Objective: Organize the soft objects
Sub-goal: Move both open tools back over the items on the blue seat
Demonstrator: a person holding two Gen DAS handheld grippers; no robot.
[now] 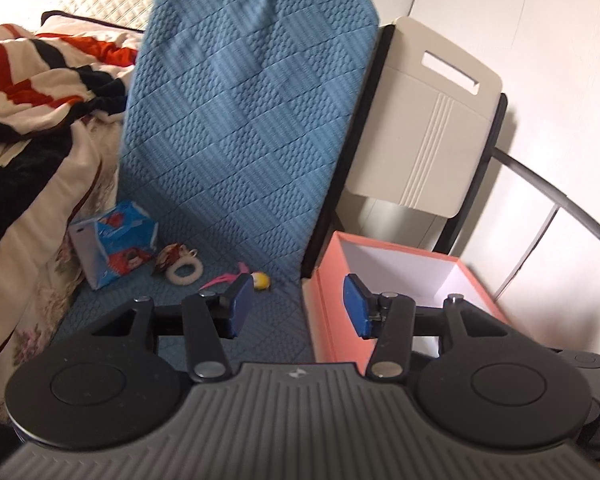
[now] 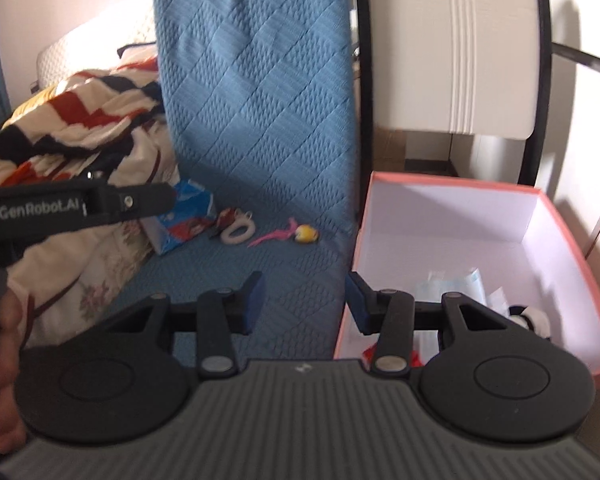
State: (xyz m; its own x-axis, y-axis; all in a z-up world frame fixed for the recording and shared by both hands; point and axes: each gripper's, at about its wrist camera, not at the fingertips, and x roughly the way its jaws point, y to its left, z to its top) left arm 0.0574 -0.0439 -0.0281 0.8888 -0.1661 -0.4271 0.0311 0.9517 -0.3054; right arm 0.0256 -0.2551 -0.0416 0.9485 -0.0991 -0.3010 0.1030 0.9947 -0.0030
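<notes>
On the blue quilted seat (image 1: pixel 236 312) lie a blue tissue pack (image 1: pixel 114 242), a white scrunchie (image 1: pixel 185 271) beside a small red-brown item (image 1: pixel 171 257), and a yellow toy with pink tails (image 1: pixel 256 280). They also show in the right wrist view: pack (image 2: pixel 184 220), scrunchie (image 2: pixel 238 230), yellow toy (image 2: pixel 306 234). A pink box (image 1: pixel 332 320) stands to the right; in the right wrist view the pink box (image 2: pixel 560 240) holds a few soft items, among them a black-and-white plush (image 2: pixel 534 318). My left gripper (image 1: pixel 298 306) is open and empty. My right gripper (image 2: pixel 306 304) is open and empty, over the seat's edge.
A striped red, black and cream blanket (image 1: pixel 40 92) is heaped on the bed at the left. The blue seat back (image 1: pixel 252 100) rises behind the objects. A beige folding chair (image 1: pixel 428 120) leans behind the box. The left gripper's body (image 2: pixel 60 208) crosses the right wrist view.
</notes>
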